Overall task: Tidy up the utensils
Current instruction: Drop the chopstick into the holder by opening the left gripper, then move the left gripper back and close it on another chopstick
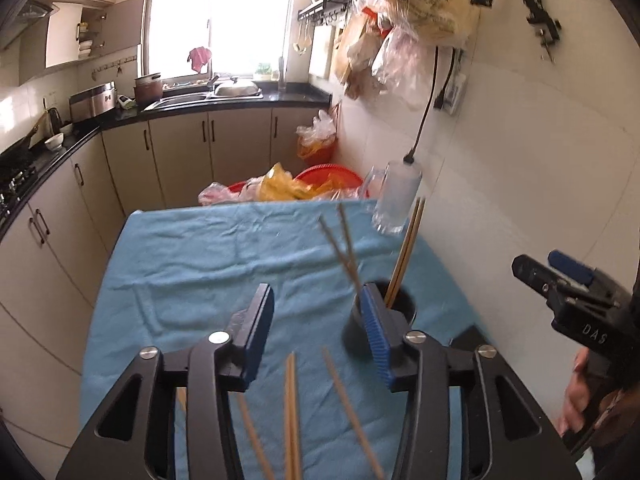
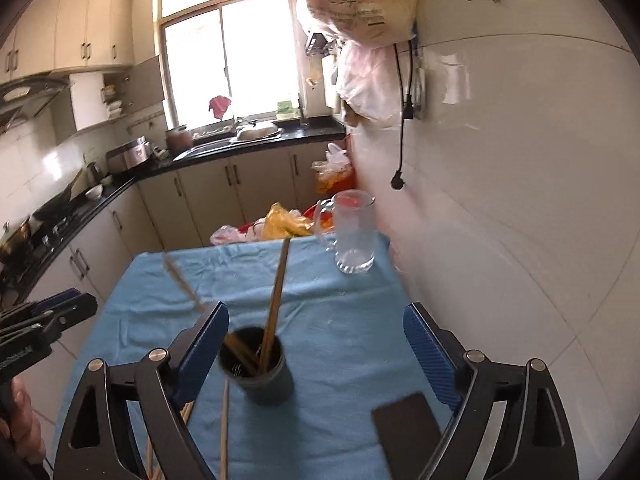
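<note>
A dark round holder (image 2: 260, 376) stands on the blue cloth (image 2: 340, 320) with several wooden chopsticks (image 2: 276, 300) upright in it. It also shows in the left wrist view (image 1: 402, 308), partly behind my left gripper's right finger. Another pair of chopsticks (image 1: 344, 252) leans blurred in the holder. Loose chopsticks (image 1: 292, 416) lie on the cloth below my left gripper (image 1: 316, 332), which is open and empty. My right gripper (image 2: 316, 352) is open and empty, its jaws on either side of the holder. It also shows at the right of the left wrist view (image 1: 556, 276).
A clear glass mug (image 2: 354, 236) stands at the table's far right corner, next to the white tiled wall. A black flat object (image 2: 408, 428) lies on the cloth at the near right. Red basins and plastic bags (image 1: 304, 184) sit beyond the table. Kitchen counters run along the left.
</note>
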